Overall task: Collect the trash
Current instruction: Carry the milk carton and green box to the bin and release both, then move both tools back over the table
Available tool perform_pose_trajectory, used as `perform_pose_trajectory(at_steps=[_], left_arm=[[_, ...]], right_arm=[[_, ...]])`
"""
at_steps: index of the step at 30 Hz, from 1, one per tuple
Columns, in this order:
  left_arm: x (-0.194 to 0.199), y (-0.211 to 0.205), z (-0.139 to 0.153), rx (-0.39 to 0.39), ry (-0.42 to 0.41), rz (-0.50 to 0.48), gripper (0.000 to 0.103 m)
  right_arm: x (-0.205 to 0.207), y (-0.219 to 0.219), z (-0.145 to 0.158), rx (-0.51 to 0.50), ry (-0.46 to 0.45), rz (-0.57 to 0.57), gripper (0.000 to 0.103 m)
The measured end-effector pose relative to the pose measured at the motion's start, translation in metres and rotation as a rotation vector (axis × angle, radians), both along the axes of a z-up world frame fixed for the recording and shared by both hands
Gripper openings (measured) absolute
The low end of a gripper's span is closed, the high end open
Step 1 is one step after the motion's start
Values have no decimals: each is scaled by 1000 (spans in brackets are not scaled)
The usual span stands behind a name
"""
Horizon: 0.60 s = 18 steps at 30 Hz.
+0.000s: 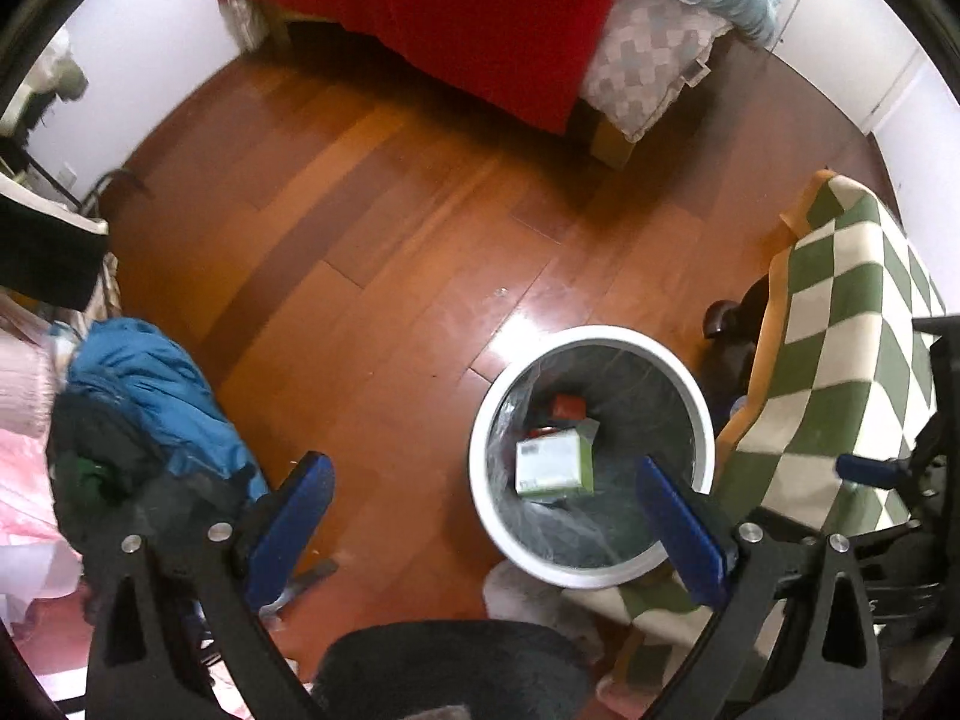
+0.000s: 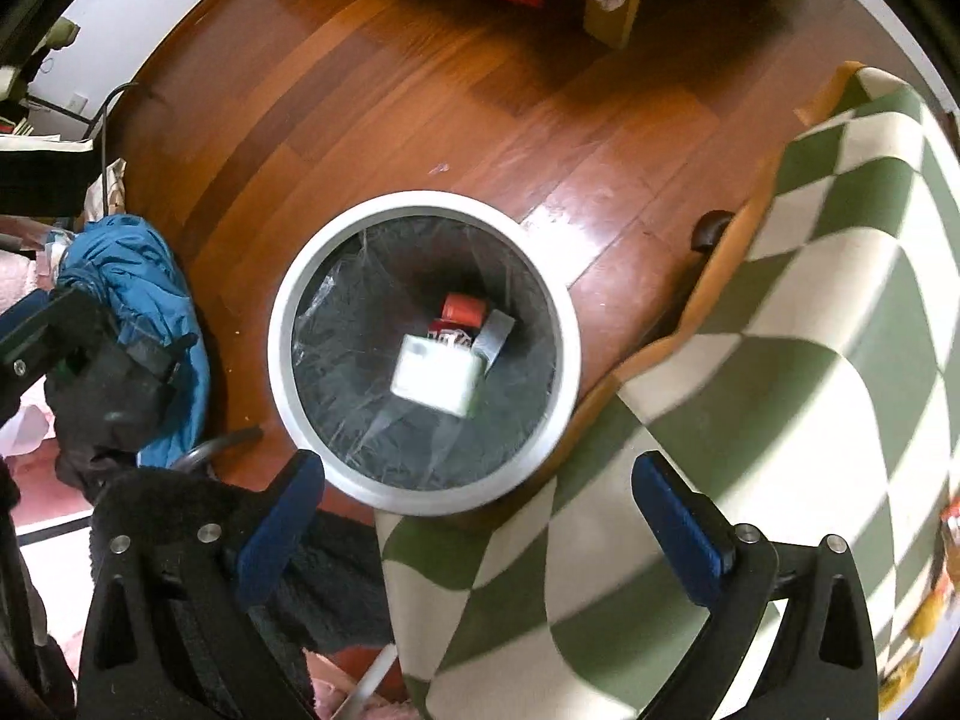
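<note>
Both grippers are wide open and hold nothing. Your left gripper (image 1: 486, 516) and your right gripper (image 2: 480, 516) both point down toward the white bin (image 2: 288, 324). The trash is already inside it: a white and green box (image 2: 435, 378) lies on top, with a red can (image 2: 462, 307) and a grey scrap (image 2: 495, 333) tucked beside it. All of it rests on the clear bag liner (image 2: 342, 306).

Watch out for a few things. If you drop low, a finger could catch the thin liner and pull it out or rip it. If you bump the rim, the bin could tip and spill. The green checked blanket (image 2: 810, 360) touches the bin on one side, so a finger could snag it there.

You have lots of room over the bare wood floor (image 2: 372, 96). The blue clothes pile (image 2: 144, 300) sits near the other side, so lift up before you swing that way.
</note>
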<state>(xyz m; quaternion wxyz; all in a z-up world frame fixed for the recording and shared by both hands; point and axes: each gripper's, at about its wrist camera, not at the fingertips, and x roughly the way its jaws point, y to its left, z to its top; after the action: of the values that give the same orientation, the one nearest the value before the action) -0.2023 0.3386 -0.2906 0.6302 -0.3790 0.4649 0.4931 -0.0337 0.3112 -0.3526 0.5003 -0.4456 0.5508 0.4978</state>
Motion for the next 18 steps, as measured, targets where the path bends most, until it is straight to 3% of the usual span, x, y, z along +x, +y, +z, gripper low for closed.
perform_pose_trajectory(at_steps=[4, 18], left_arm=[[3, -20, 14, 33, 26, -27, 102], [6, -72, 68, 150, 31, -69, 102]], right_arm=[[0, -23, 20, 23, -43, -39, 103], [1, -96, 92, 164, 9, -184, 103]])
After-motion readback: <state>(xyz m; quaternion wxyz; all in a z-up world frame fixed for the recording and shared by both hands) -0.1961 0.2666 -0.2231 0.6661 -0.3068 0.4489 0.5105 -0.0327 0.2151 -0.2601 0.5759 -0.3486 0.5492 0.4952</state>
